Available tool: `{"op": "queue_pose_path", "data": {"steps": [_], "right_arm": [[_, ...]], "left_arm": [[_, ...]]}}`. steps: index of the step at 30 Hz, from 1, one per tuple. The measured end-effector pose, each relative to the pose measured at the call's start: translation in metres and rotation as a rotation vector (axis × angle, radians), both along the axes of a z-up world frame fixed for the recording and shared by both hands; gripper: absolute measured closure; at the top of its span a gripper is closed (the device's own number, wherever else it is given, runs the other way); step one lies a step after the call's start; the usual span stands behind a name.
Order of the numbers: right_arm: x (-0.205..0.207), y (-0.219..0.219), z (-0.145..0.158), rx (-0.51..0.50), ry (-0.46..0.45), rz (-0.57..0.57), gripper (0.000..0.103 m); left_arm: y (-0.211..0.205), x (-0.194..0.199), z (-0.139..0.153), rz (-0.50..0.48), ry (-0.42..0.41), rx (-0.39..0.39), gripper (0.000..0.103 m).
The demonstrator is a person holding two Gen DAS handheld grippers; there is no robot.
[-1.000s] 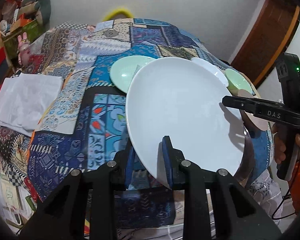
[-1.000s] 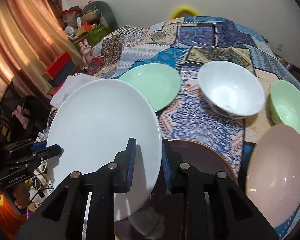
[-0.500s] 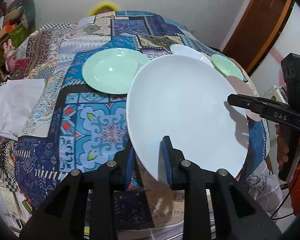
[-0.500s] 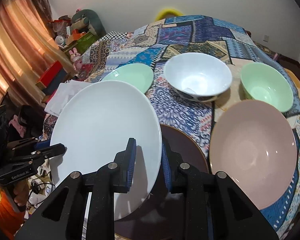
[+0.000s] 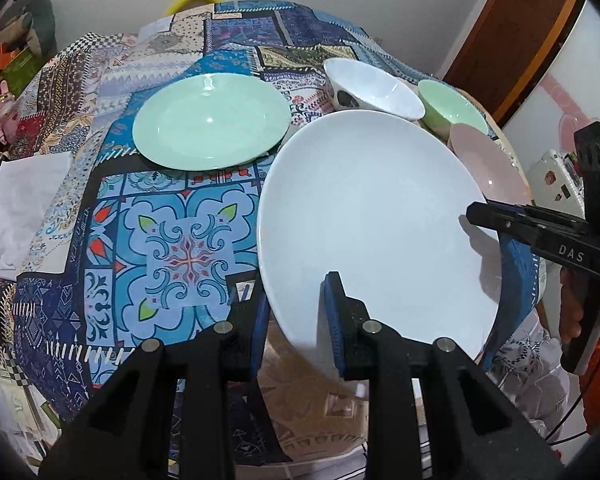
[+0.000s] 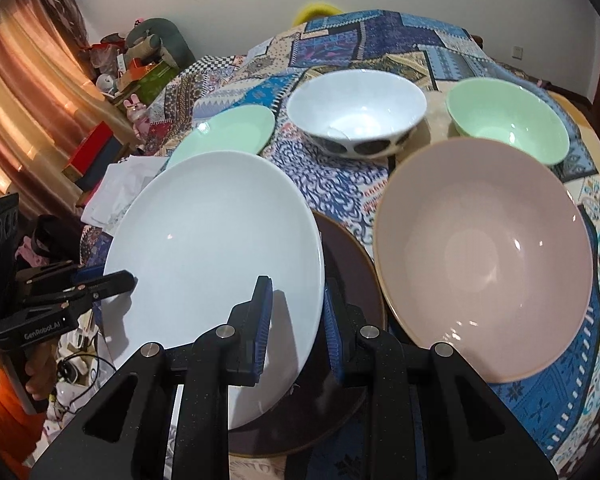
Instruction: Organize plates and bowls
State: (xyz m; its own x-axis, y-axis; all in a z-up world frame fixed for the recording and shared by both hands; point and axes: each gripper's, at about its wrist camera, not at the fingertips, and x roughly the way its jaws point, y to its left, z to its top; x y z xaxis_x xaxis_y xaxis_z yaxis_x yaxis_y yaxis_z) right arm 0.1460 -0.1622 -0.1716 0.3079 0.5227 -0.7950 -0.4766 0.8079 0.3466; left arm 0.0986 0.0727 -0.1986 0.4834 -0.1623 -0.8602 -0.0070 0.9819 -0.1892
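Glossy round white plate [image 5: 364, 216] clamped at opposite rims by left tool [image 5: 296, 316] and right tool [image 6: 294, 316].

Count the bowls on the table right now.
3. A pink bowl nearest, right of the held white plate; a white patterned bowl behind it at centre; a green bowl far right. None visibly stacked or hidden.
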Motion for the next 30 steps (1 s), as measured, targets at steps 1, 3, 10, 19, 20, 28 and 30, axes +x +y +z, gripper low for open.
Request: {"op": "queue_pose_path", "data": {"steps": [1, 3, 10, 19, 20, 28, 30], "right_arm": [[0.0, -0.001, -0.002, 0.001, 0.007, -0.003, 0.08], [0.0, -0.004, -0.006, 0.006, 0.024, -0.009, 0.08], [-0.002, -0.013, -0.016, 0.009, 0.061, -0.027, 0.08], [-0.005, -0.023, -0.019, 0.017, 0.096, -0.04, 0.08], [-0.006, -0.024, -0.018, 0.013, 0.091, -0.04, 0.08], [-0.01, -0.025, -0.016, 0.004, 0.083, -0.038, 0.08], [-0.01, -0.027, -0.014, 0.007, 0.08, -0.042, 0.079]], "left_arm": [[-0.001, 0.001, -0.001, -0.002, 0.003, 0.005, 0.077], [-0.003, 0.004, -0.004, -0.008, 0.014, 0.014, 0.077], [-0.009, 0.014, -0.011, -0.022, 0.028, 0.024, 0.077], [-0.014, 0.025, -0.017, -0.033, 0.049, 0.026, 0.075], [-0.015, 0.026, -0.018, -0.035, 0.049, 0.026, 0.074], [-0.02, 0.03, -0.02, -0.048, 0.045, 0.052, 0.073], [-0.022, 0.031, -0.02, -0.054, 0.042, 0.064, 0.073]]}}
